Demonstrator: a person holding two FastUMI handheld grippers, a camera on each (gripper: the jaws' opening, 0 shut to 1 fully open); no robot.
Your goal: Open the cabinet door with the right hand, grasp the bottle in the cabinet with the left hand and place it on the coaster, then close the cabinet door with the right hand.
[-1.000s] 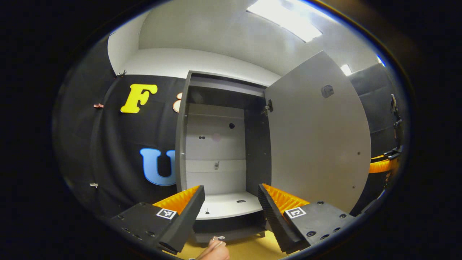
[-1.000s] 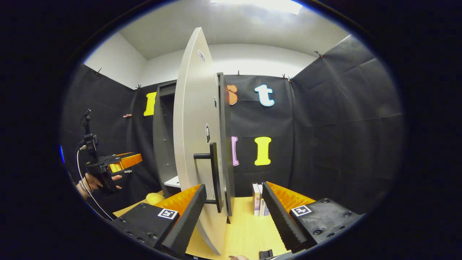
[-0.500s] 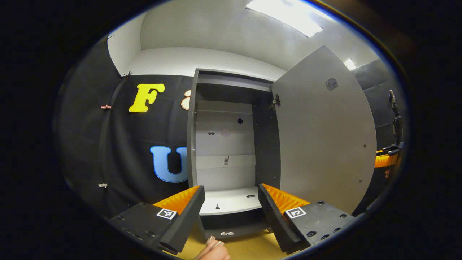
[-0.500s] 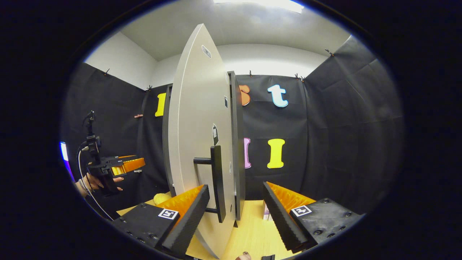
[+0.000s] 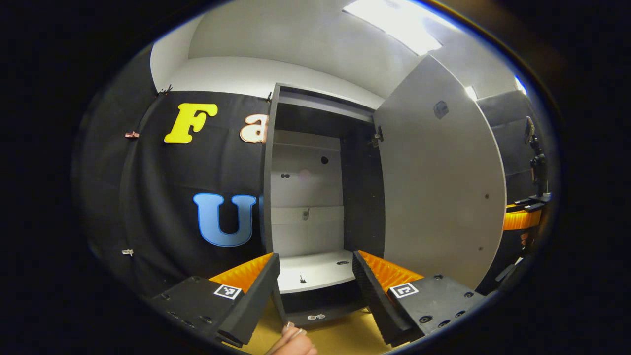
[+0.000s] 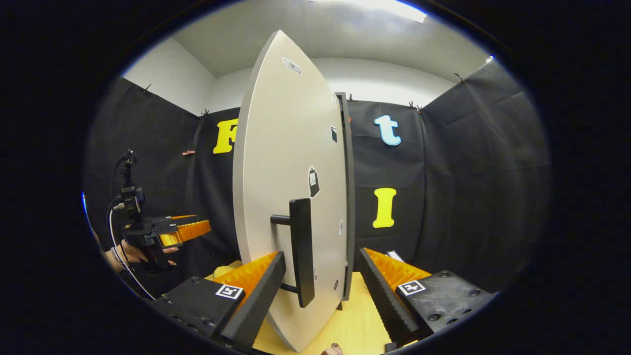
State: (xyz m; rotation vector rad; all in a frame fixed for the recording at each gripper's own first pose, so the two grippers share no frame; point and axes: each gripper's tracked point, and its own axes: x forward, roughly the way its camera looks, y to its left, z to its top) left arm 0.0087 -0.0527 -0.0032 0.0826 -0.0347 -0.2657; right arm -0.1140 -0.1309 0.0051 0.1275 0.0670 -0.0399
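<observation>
door handle (image 6: 301, 249) sits between the spread right gripper (image 6: 320, 291) fingers, untouched

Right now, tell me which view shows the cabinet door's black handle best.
The right gripper view: the black handle stands between the open right gripper fingers, on the cabinet door. The left gripper view faces the door's plain inner side, handle hidden.

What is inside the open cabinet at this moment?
Inside the cabinet I see a bare white shelf and a pale back panel; no bottle. The left gripper, open, covers part of the space under the shelf.
</observation>
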